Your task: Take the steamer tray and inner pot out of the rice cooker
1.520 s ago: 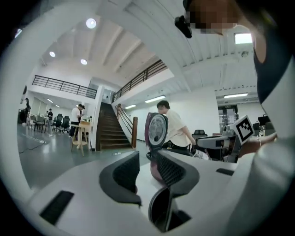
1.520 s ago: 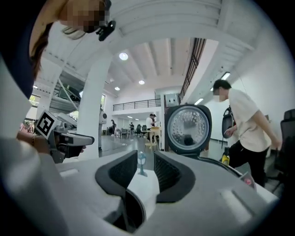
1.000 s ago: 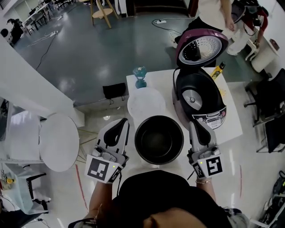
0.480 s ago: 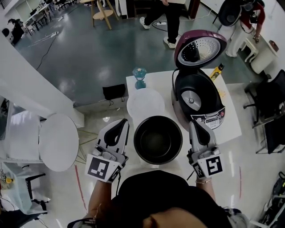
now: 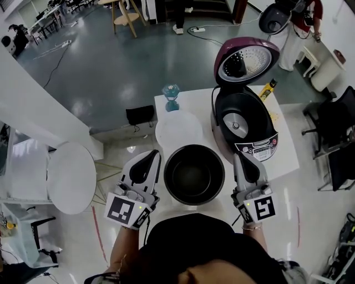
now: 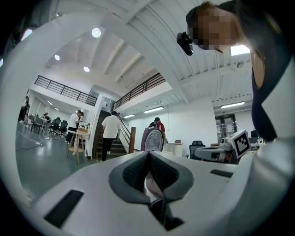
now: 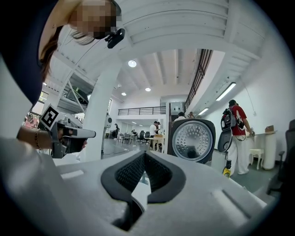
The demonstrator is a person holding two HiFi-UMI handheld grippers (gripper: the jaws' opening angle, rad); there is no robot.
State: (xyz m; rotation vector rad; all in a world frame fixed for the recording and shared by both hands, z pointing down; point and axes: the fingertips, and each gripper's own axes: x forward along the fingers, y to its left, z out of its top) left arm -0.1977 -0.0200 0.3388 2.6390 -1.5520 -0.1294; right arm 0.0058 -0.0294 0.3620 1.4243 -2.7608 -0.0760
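Passer-by receded, inner pot flanked by shut fingers

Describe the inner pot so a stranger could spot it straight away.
Find the white table with the open purple rice cooker. At the table's near edge, left of the cooker, sits the inner pot: round, black and deep, unlike the white steamer tray behind it.
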